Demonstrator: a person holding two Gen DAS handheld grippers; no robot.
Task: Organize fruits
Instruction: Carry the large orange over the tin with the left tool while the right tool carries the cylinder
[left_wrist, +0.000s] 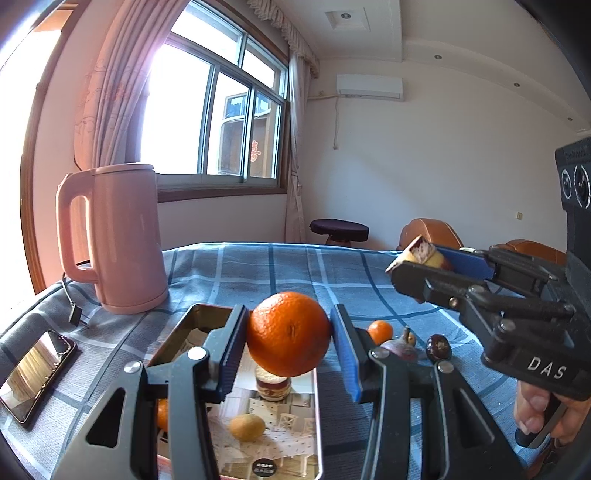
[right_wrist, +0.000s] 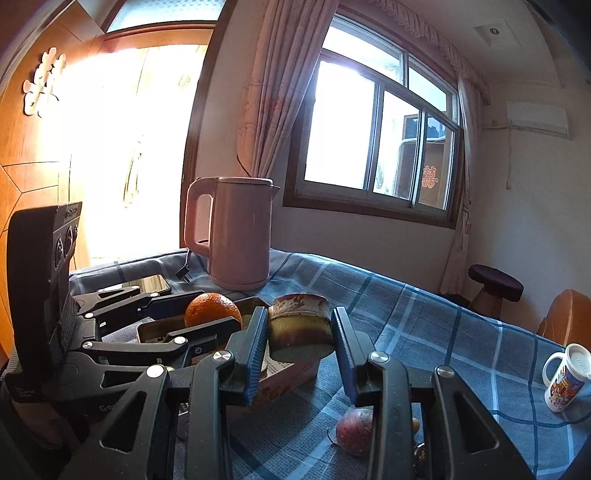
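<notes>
My left gripper is shut on a large orange and holds it in the air over an open metal tin. In the tin lie a yellow fruit, a small orange and a round cut chunk. My right gripper is shut on a cut chunk of fruit with dark skin and pale faces, held just right of the tin. The left wrist view has the right gripper at the right. In the right wrist view the left gripper with its orange is at the left.
On the blue checked cloth right of the tin lie a small mandarin, a purple passion fruit and a dark brown fruit. A pink kettle stands behind the tin, a phone lies left, a mug stands far right.
</notes>
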